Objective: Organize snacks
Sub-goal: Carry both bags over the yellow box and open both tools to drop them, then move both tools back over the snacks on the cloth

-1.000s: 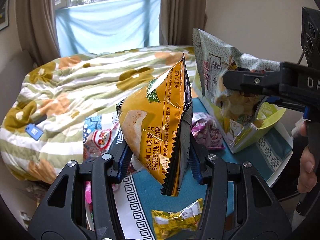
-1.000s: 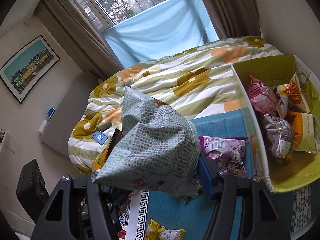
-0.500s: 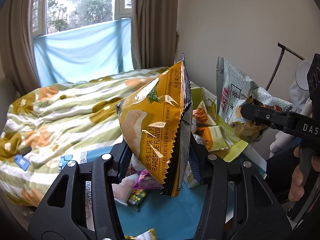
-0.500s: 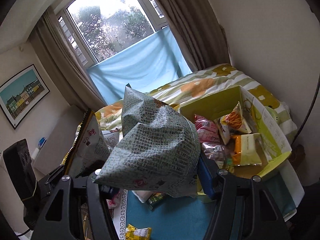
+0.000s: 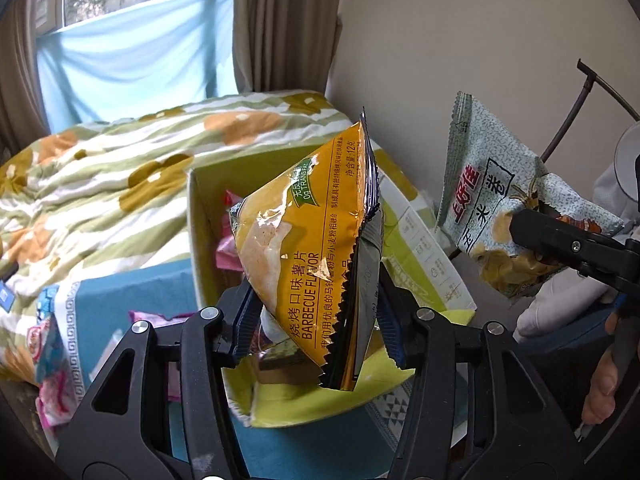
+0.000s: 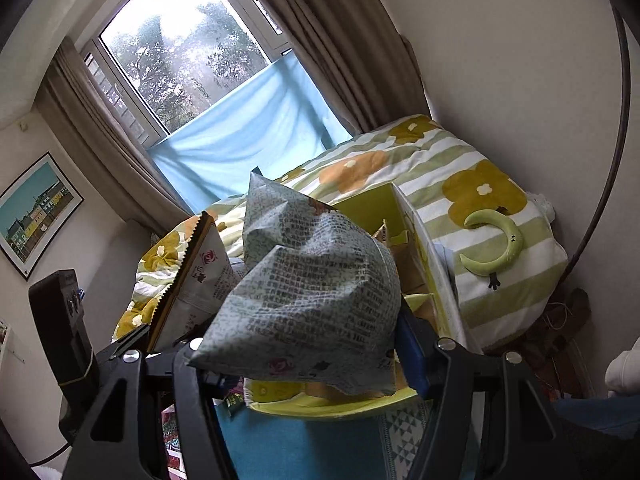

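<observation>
- Left wrist view: the left gripper [image 5: 316,312] has the yellow bag [image 5: 304,240] between its blue pads, and the jaws have just been easing apart; the pads look to be touching the bag's sides, so I judge it held, though loosely
- The bag stands on end above the near part of the box [image 5: 192,216], most likely so that it falls straight in when let go
- It is a puffed pillow pack of glossy, crinkled foil with saw-tooth seams and a silver back, light and slippery, so a slack grip may let it slide out early
- The box is thin yellow-green card with soft, torn edges, open at the top, with pink packets inside
- It sits on a teal mat [image 5: 132,292] with a white key border; more packets lie loose at the left, and a rumpled flowered quilt [image 5: 120,168] lies beyond
- At right the right gripper [image 5: 536,236], worked by a hand [image 5: 600,380], carries the green bag [image 5: 480,200] high beside the box's right flap, apparently waiting its turn
- Right wrist view: the right jaws are clamped on the green bag's lower corner, which folds the pack into creased peaks; its skin is matte, printed with fine text
- The box lies just beyond and below it, the yellow bag's silver back to the left
</observation>
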The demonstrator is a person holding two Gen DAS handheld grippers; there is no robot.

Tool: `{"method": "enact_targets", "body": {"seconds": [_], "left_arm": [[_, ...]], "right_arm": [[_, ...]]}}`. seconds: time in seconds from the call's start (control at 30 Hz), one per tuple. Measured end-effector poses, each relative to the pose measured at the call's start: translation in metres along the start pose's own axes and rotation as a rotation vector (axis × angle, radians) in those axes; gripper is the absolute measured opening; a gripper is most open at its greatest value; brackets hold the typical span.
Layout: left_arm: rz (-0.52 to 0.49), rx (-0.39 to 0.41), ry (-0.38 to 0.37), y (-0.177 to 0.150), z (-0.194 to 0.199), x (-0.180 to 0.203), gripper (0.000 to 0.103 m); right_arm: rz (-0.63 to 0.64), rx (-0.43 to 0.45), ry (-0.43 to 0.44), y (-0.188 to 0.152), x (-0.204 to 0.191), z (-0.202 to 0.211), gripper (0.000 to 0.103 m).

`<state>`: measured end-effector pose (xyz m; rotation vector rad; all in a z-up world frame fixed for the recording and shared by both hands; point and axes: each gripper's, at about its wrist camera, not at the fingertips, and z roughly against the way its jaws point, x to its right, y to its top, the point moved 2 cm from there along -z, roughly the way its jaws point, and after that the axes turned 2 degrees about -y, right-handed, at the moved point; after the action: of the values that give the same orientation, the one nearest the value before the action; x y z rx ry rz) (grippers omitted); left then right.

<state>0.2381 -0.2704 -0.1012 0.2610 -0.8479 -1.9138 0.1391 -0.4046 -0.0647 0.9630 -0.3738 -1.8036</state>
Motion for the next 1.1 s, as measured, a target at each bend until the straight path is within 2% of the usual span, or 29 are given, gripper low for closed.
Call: {"method": "enact_targets", "body": {"seconds": [0.07, 0.1, 0.13, 0.23, 0.57, 0.83, 0.9, 0.93, 1.03, 1.1], "left_arm": [[0.028, -0.018, 0.000, -0.001, -0.012, 0.005, 0.077], [0.039, -0.011, 0.025, -0.004, -0.013, 0.006, 0.101], [0.050, 0.008, 0.047, -0.007, -0.012, 0.006, 0.103], [0.076, 0.001, 0.039, -0.014, -0.009, 0.002, 0.103], [0.178, 0.009, 0.126, -0.046, 0.025, -0.046, 0.102], [0.222, 0.034, 0.219, -0.051, 0.047, -0.068, 0.103], [0.236, 0.027, 0.236, -0.054, 0.048, -0.073, 0.103], [0.242, 0.022, 0.241, -0.056, 0.049, -0.075, 0.103], [0.257, 0.012, 0.258, -0.066, 0.056, -0.081, 0.103], [0.263, 0.004, 0.271, -0.073, 0.059, -0.085, 0.103]], "right_arm": [[0.003, -0.026, 0.006, 0.003, 0.012, -0.006, 0.060], [0.007, -0.040, 0.011, 0.003, 0.017, -0.009, 0.060], [0.013, -0.054, 0.016, 0.003, 0.020, -0.013, 0.060], [0.019, -0.092, 0.035, 0.002, 0.030, -0.025, 0.060], [0.075, -0.153, 0.098, 0.002, 0.022, -0.058, 0.060], [0.243, -0.208, 0.053, 0.007, -0.006, -0.089, 0.060], [0.286, -0.198, 0.044, 0.007, -0.015, -0.097, 0.061], [0.294, -0.187, 0.044, 0.008, -0.019, -0.100, 0.065], [0.295, -0.154, 0.069, 0.007, -0.025, -0.101, 0.097], [0.314, -0.141, 0.073, 0.002, -0.028, -0.100, 0.099]]}}
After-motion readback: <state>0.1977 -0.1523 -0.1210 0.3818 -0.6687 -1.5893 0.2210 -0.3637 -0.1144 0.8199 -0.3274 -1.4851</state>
